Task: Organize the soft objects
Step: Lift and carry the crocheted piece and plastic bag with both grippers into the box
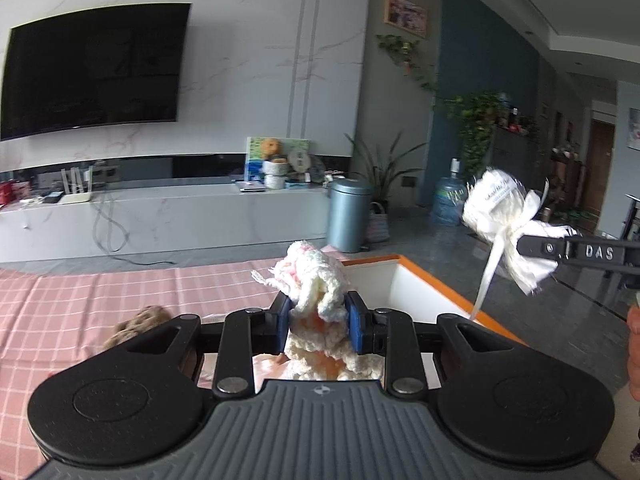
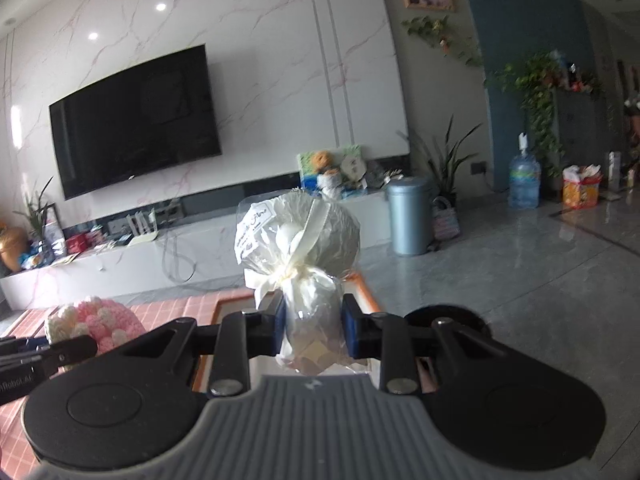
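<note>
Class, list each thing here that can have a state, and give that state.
Left gripper: shut on crocheted toy.
Crocheted toy: held, lifted.
Right gripper: shut on wrapped pouch.
Wrapped pouch: held, ribbon tied.
Box: open-topped.
Television: off.

The white box (image 1: 404, 284) at the pink checked mat's (image 1: 100, 292) far right corner gapes open, a brown lump (image 1: 138, 320) blocking the mat's middle

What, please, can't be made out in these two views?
- Inside of the white box with orange rim: hidden by the left hand-held gripper in the left view.
- Brown lump on the pink checked cloth: half hidden by that gripper.
- Label on the cream wrapped bundle: too blurred.
</note>
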`<state>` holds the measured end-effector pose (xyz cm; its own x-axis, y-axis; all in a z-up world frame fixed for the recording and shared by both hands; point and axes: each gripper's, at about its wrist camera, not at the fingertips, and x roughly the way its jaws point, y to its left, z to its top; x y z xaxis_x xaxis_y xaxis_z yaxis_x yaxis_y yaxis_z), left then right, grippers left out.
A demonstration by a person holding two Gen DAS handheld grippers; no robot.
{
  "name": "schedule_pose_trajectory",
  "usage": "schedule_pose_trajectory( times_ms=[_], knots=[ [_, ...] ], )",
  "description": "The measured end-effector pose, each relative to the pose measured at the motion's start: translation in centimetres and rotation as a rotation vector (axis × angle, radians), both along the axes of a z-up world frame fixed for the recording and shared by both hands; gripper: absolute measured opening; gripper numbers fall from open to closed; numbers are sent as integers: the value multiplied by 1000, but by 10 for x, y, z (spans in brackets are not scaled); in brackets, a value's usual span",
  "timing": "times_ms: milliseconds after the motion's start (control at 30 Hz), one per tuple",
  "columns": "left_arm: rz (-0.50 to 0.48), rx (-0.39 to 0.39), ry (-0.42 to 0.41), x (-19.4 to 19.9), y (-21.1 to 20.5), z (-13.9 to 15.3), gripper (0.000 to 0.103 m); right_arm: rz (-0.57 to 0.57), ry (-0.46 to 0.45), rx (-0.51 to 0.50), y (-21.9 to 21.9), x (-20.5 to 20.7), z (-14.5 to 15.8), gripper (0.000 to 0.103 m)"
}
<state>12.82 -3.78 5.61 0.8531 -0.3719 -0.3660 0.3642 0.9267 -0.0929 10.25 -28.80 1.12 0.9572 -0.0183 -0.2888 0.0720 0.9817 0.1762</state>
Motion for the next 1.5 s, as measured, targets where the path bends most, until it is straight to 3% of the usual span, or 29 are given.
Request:
schedule_pose_trajectory(
  times_ms=[133,333,500,700,900,1267,1500],
  knots=[
    [-76,3,22,15,-20,-2,32,-4,-6,2,-10,8,7,28],
    [-172,110,95,36,-49,-23,32,56,113,34,-6,28,-24,28],
    [-231,231,112,48,-71,-41,32,92,266,101,-7,54,-59,28],
    [-300,415,128,58,-94,-66,33,113,399,87,-6,78,-80,28],
    [-319,542,160,62,-106,-88,33,165,517,85,-6,98,-99,28],
    [-346,668,186,70,-116,-105,36,180,641,102,-8,119,-112,29],
    [-354,710,170,63,-119,-110,49,179,678,100,-5,118,-119,32]
  ],
)
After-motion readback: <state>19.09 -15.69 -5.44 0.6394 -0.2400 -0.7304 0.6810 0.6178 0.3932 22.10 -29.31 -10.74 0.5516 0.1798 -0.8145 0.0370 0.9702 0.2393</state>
